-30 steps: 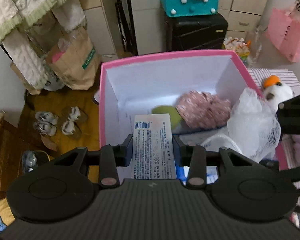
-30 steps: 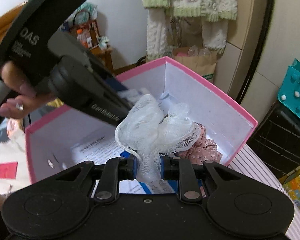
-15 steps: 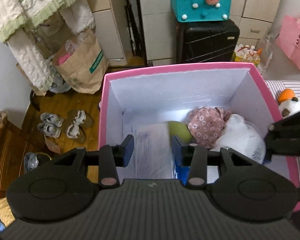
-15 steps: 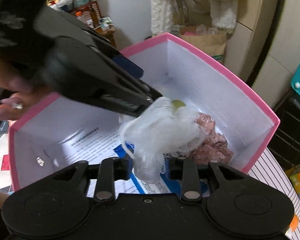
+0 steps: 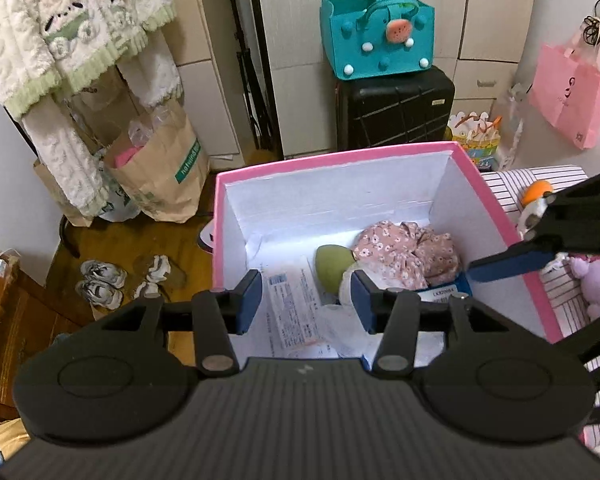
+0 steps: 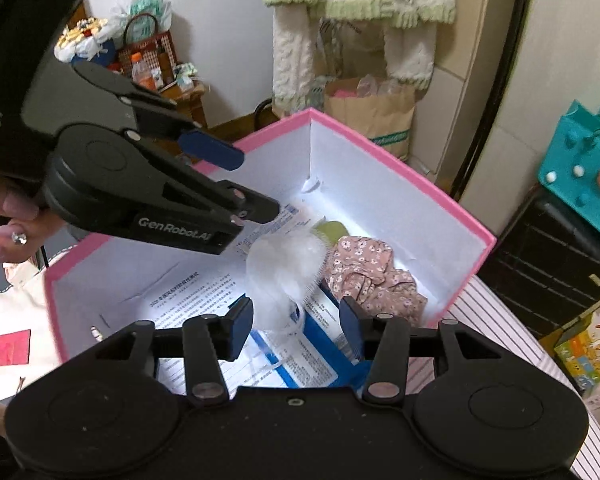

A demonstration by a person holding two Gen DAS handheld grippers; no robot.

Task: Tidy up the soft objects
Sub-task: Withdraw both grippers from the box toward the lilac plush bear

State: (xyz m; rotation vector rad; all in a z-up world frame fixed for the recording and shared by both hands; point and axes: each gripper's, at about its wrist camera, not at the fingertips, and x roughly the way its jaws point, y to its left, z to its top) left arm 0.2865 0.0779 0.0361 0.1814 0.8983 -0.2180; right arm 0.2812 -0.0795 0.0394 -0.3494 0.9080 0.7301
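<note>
Two grippers hang over the pink box (image 5: 496, 216), both empty. Left gripper (image 5: 306, 298): jaws part-way apart and just been opening, nothing between the blue pads; through the gap shows the white printed packet (image 5: 292, 312), lying flat on the box floor well below the tips. Right gripper (image 6: 296, 320): jaws likewise spread to a middling gap, just been opening, pads clear of everything. White mesh puff (image 6: 284, 268) sits loose in the box just beyond the right gripper's tips, blurred, its cord trailing toward the gap; no pad presses on it. Puff lies on printed papers (image 6: 192, 292) and a blue-edged sheet (image 6: 320, 360) lining the box floor. Beside the puff, toward the far corner: a green rounded soft thing (image 6: 332, 230) and a pink floral cloth (image 6: 372, 276), bunched against the white inner wall. In the left wrist view the floral cloth (image 5: 404, 252) and green thing (image 5: 332, 266) touch each other. Seen from the right wrist, the left gripper (image 6: 236, 184) reaches in from the left over the box edge, a hand (image 6: 8, 220) gripping its handle. Box stands on a striped surface (image 6: 496, 320). Outside, to the right of it: a purple plush (image 5: 596, 280).
</note>
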